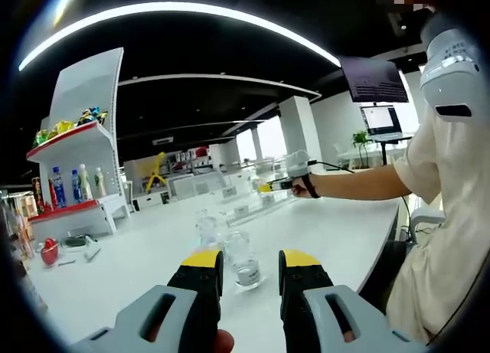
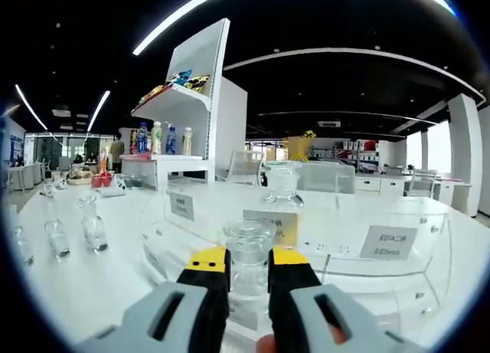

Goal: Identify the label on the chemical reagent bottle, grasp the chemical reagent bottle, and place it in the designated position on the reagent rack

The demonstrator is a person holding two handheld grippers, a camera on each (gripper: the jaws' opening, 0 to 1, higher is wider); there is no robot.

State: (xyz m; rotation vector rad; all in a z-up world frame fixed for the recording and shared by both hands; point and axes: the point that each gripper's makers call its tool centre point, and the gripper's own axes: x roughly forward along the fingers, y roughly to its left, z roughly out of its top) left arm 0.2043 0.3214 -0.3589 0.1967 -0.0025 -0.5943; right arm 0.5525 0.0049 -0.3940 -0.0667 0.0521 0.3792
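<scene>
Left gripper view: my left gripper (image 1: pixel 250 272) sits at 6 o'clock, yellow-tipped jaws apart, nothing clamped. A clear glass reagent bottle (image 1: pixel 243 263) stands on the white table (image 1: pixel 138 269) in the gap just past the tips; touching or not, can't tell. More clear bottles (image 1: pixel 207 229) stand behind it toward 12. At 3 o'clock a person's arm reaches across to the right gripper (image 1: pixel 285 184), out over the clear acrylic reagent rack (image 1: pixel 253 202) near centre. White display shelf (image 1: pixel 80 161) with drink bottles at 9 o'clock, monitor (image 1: pixel 380 119) at 2 o'clock.

Right gripper view: right gripper (image 2: pixel 249 280) at 6 o'clock, jaws close on either side of a glass-stoppered bottle (image 2: pixel 249 257); looks gripped, bottle sitting at the rack's (image 2: pixel 367 272) front edge. White labels (image 2: pixel 389 241) are on the rack's tiers, text too small to read. Another stoppered bottle (image 2: pixel 282 181) stands on the upper tier at 12 o'clock. Spare bottles (image 2: pixel 92 224) stand on the table at 9 o'clock, apart from the rack. Shelf (image 2: pixel 195 116) at 11 o'clock.
</scene>
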